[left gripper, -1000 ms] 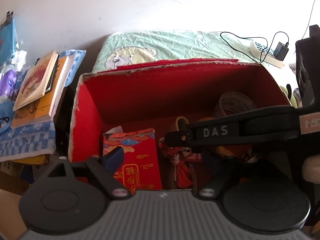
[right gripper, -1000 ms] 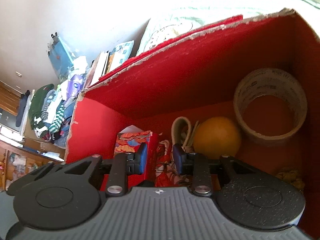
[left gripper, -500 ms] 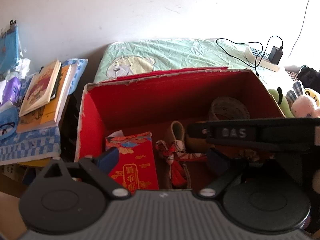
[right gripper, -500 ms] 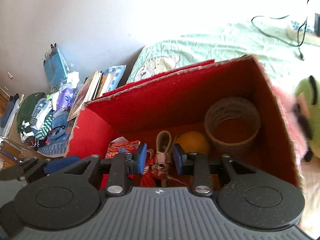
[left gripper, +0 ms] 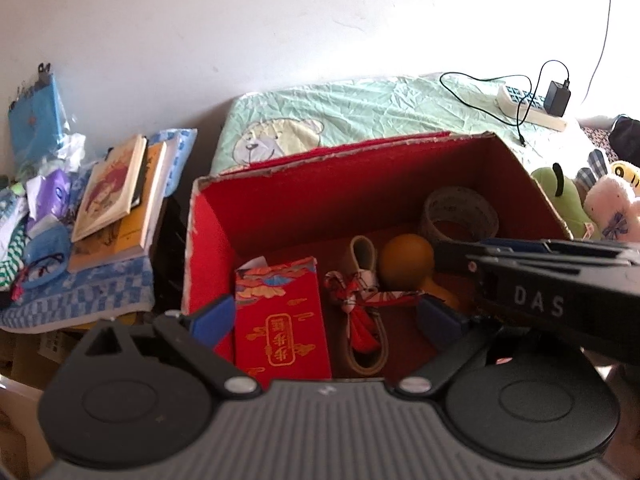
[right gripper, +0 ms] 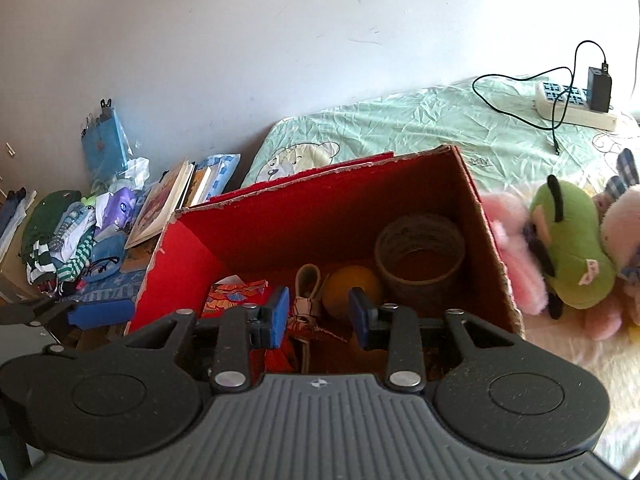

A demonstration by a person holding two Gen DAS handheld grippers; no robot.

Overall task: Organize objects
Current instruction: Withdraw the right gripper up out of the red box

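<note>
You get strong daylight from the upper right that blows out the wall (right gripper: 560, 8) and bed (left gripper: 400, 108) there, while the red box (right gripper: 192, 264) interior sits in shadow, the pink plush (right gripper: 516, 248) smears with blur, and fisheye bending darkens every corner.

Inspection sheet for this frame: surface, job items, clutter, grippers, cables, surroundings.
Surface: green bedsheet with a bear print.
Job's things: red box holds tape roll, orange ball, red packet, ribboned strap.
Clutter: plush toys right of the box; books and clothes pile to its left.
Grippers: left gripper open; right gripper open; both empty, above the box.
Cables: power strip with black charger lead on the sheet.
Surroundings: bare white wall.
</note>
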